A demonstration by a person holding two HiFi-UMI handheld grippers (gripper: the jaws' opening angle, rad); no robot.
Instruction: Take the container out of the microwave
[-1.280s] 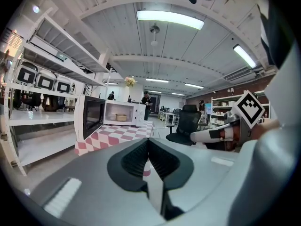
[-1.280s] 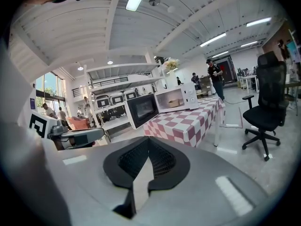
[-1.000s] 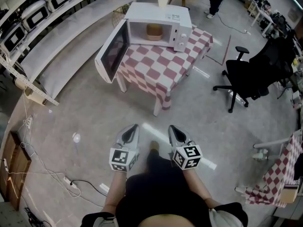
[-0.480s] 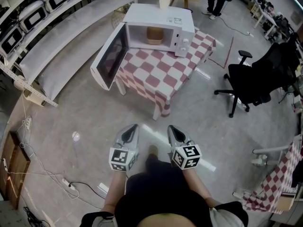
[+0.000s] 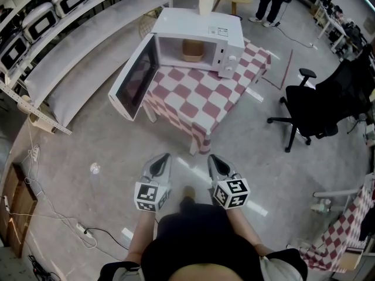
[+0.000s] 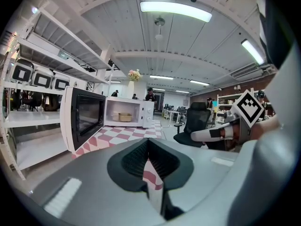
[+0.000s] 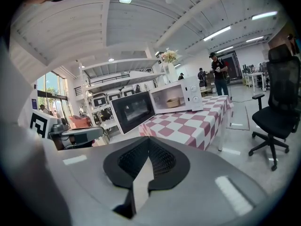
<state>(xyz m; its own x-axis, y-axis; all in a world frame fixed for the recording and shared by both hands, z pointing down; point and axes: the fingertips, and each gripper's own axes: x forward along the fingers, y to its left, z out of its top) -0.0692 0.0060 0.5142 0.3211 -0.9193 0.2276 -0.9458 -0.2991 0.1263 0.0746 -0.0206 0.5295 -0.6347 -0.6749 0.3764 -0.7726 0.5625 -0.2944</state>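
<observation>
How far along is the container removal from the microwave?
Done: the microwave door stands open. In hand: nothing; the left gripper and right gripper are both shut and empty, over the floor short of the table. Left: close in, grip the container that sits inside the microwave, and lift it out.

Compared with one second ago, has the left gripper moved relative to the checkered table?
Yes. The left gripper is a little nearer the checkered table: the floor gap up to the table's front corner has shrunk.
</observation>
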